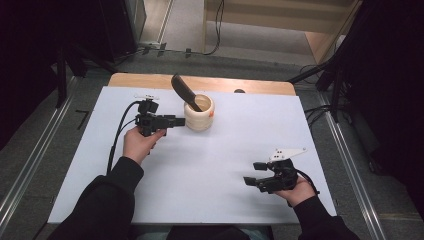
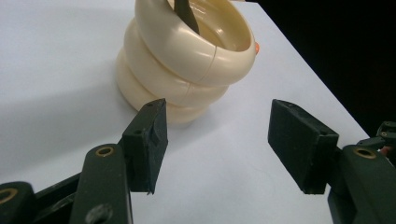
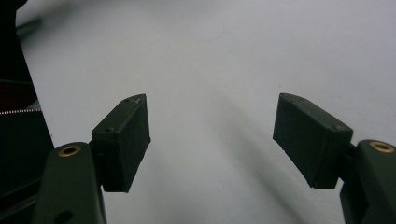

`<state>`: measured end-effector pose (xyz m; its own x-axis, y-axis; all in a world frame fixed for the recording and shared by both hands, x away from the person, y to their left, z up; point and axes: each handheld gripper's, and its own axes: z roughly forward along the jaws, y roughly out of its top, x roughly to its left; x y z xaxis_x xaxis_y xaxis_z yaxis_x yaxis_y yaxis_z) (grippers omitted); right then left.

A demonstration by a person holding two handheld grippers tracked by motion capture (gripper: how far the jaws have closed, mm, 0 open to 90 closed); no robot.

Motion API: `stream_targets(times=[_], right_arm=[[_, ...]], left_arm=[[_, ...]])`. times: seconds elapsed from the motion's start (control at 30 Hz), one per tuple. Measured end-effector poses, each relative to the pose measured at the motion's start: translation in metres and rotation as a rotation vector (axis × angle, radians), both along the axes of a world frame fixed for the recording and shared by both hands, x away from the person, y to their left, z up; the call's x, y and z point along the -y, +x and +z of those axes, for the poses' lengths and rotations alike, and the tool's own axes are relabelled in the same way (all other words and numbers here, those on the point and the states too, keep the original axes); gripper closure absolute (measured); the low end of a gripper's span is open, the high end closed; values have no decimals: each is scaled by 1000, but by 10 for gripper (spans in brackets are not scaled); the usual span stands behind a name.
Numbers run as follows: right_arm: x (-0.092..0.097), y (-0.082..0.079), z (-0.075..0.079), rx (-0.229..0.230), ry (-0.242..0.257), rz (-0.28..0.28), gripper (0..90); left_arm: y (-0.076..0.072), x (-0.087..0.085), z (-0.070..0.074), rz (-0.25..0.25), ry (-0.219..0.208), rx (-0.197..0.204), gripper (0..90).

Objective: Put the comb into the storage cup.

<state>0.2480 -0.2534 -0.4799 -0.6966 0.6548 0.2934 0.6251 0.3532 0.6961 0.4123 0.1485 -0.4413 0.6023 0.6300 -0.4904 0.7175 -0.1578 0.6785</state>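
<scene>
The cream ribbed pot stands upright toward the far edge of the white table, a little left of centre, and everything else is best placed from it. A dark spatula stands in the pot, its handle buried inside and its broad blade leaning up and away to the far left over the rim; its long axis therefore runs slantwise, not vertical. A small orange spot shows on the pot's right side.

The left gripper lies just to the left of the pot, level with its lower rings, pointing straight at it. Its jaws stand wide apart with nothing between them; in the left gripper view the left gripper frames bare table, with the pot just ahead and slightly left of the gap, apart from both pads.

The right gripper rests well away from the pot, near the table's front right corner, jaws likewise spread and empty; the right gripper view shows the right gripper over plain white surface.

The left hand is plainly the nearer one. A grasp of the pot would probably call for a short advance rightward and a slight shift so that the pot's body falls between the pads, while the leaning blade stays clear above.
</scene>
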Motion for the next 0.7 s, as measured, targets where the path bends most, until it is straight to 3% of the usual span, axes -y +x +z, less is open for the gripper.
stream_targets(times=[0.5, 0.7], right_arm=[[0, 1, -1, -5, 0, -11, 252], [1, 2, -1, 0, -1, -13, 252]], left_arm=[[-32, -14, -1, -68, -2, 16, 347], [-45, -17, -7, -105, 36, -1, 346]])
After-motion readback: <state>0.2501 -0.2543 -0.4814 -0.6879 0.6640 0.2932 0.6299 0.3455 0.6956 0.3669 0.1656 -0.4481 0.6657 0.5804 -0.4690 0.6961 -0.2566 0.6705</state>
